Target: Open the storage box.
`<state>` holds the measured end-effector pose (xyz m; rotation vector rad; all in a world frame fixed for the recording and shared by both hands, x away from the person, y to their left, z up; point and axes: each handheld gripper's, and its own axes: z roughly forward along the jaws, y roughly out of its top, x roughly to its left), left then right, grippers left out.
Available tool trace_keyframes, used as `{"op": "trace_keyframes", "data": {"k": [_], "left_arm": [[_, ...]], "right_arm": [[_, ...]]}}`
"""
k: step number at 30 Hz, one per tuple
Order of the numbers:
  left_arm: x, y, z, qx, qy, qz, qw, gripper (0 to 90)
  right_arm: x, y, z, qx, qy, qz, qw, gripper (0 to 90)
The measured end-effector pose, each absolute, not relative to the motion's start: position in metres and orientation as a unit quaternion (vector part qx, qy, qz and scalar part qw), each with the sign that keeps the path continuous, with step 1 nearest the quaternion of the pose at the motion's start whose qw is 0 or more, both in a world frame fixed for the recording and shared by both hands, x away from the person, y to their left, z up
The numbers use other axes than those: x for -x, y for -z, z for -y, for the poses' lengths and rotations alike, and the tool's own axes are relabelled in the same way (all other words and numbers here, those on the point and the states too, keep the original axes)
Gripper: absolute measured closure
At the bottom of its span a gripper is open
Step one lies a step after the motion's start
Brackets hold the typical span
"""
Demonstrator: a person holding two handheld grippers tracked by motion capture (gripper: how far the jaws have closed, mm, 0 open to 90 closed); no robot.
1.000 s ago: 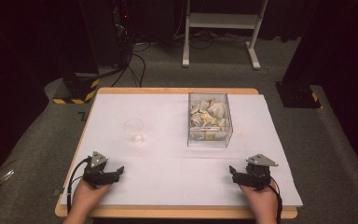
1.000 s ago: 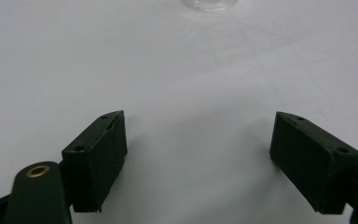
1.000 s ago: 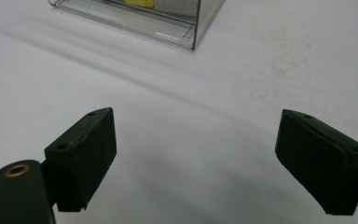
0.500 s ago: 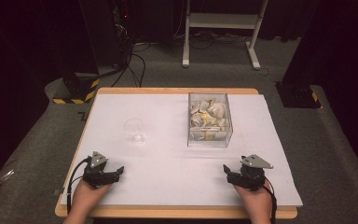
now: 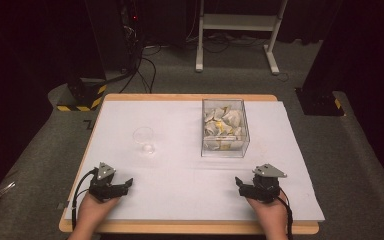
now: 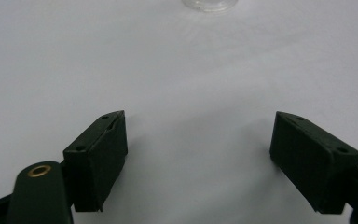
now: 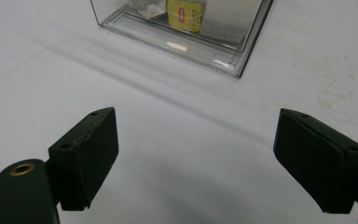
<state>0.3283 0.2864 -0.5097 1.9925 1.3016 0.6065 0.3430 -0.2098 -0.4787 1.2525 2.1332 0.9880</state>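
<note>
I hold my left tongs [image 5: 122, 183] near the front left corner of the bench [image 5: 180, 125]. They rest low over the white top. Their jaws stand wide apart, and there is nothing between them but bare white bench. In the left gripper view I can see the bottom of a clear cup [image 6: 209, 4] far ahead, at the top edge of the picture.

I hold my right tongs [image 5: 240, 183] near the front edge of the bench, toward the right corner. Their jaws have just been opening, and now they stand wide apart too. Nothing is between them. They hold nothing.

The clear box [image 5: 223, 127] stands on the back half of the bench, a bit right of the middle. It is well ahead of my right tongs, not touching them. Inside it lies a heap of small packets [image 5: 220, 125], pale and crinkly. In the right gripper view I see the near corner of the box [image 7: 186, 44] and one yellow packet [image 7: 182, 15] with a red mark, pressed near its wall.

The clear cup [image 5: 144, 139] stands upright on the bench, left of the box and well apart from it. It is ahead of my left tongs. Something small and pale sits at its bottom; I cannot tell what.
</note>
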Motion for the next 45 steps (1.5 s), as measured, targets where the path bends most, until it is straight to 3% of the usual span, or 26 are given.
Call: {"op": "trace_keyframes", "data": {"k": [30,45], "left_arm": [[-0.328,0.510,-0.287,-0.764,-0.229,-0.501,0.337,19.5],[-0.329,0.510,-0.287,-0.764,-0.230,-0.500,0.337,19.4]], "right_arm": [[-0.368,0.460,0.168,-0.433,-0.375,-0.781,0.248,17.3],[-0.378,0.462,0.169,-0.451,-0.399,-0.762,0.239,24.4]]}}
